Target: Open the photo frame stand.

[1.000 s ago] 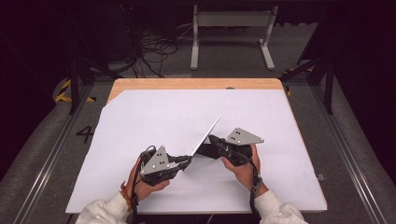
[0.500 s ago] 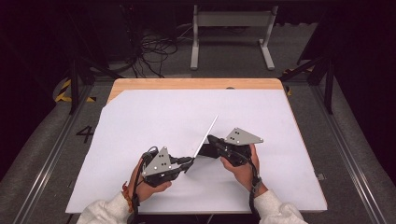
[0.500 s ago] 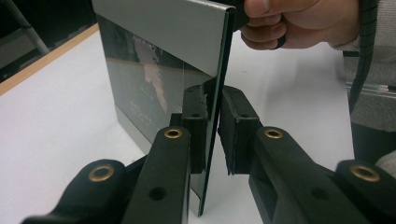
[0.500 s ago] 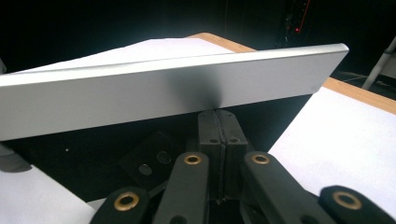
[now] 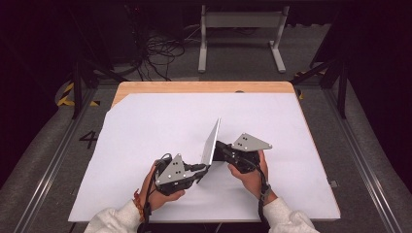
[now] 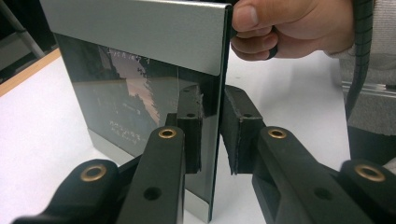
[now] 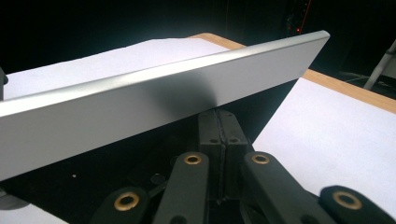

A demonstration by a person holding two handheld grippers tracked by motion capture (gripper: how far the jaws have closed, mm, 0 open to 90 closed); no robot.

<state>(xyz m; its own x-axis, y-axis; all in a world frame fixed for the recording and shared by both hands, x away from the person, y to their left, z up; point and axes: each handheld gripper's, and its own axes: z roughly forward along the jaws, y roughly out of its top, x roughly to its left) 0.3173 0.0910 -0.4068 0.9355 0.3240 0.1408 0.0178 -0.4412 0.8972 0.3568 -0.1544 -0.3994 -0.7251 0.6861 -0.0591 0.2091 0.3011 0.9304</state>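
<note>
Count, high view:
- 1 thin flat panel with silver-grey border and dark glossy face point(image 5: 211, 143), on edge.
- 2 black two-jaw grippers: left gripper point(image 5: 198, 171), right gripper point(image 5: 219, 149).
- 2 hands: left hand point(image 5: 158, 194), right hand point(image 5: 248, 175).
- 1 white sheet point(image 5: 145, 126) covering 1 wooden table point(image 5: 194, 87).

I read one legible marking: the numeral "4" point(image 5: 88, 140) on the grey floor, at 9 o'clock from the worktop point(image 5: 145, 87). Faint pale lettering on the dark glossy panel point(image 6: 135, 107) is illegible to me.
</note>
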